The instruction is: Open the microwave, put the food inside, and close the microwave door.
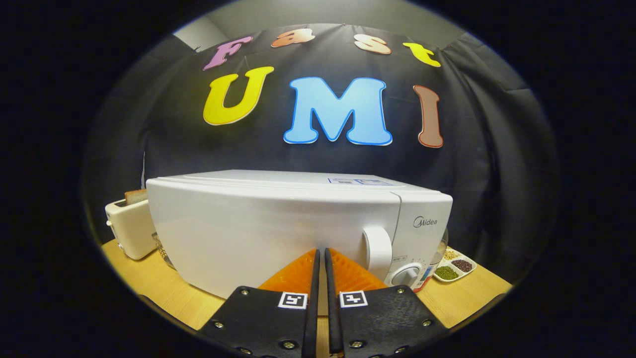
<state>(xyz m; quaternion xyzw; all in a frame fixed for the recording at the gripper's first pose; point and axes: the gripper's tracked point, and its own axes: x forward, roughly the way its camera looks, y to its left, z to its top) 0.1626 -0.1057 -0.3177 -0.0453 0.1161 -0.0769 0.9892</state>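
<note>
On the wooden table [164, 293], right in front of the gripper [321, 254], sits the white microwave [278, 223]. Its door [263, 238] is shut flat, so the opening part of the job is not done yet, or the closing part is already done; I cannot tell which. The door's handle [377, 251] is a white curved bar on the right side of the door, just to the right of the fingertips. Below it and further right is a round knob [407, 274]. The gripper's two fingers are pressed almost together, with only a thin gap, and they hold nothing. Their tips point at the lower part of the door, very close to it, maybe touching. I think they are held closed like this so they can push on the door or slide toward the handle. To the left of the microwave stands a cream toaster [130, 226] with a slice of bread [135, 196] poking up. To the far right, behind the microwave's corner, lies a small dish of beans and seeds [454, 267].
</note>
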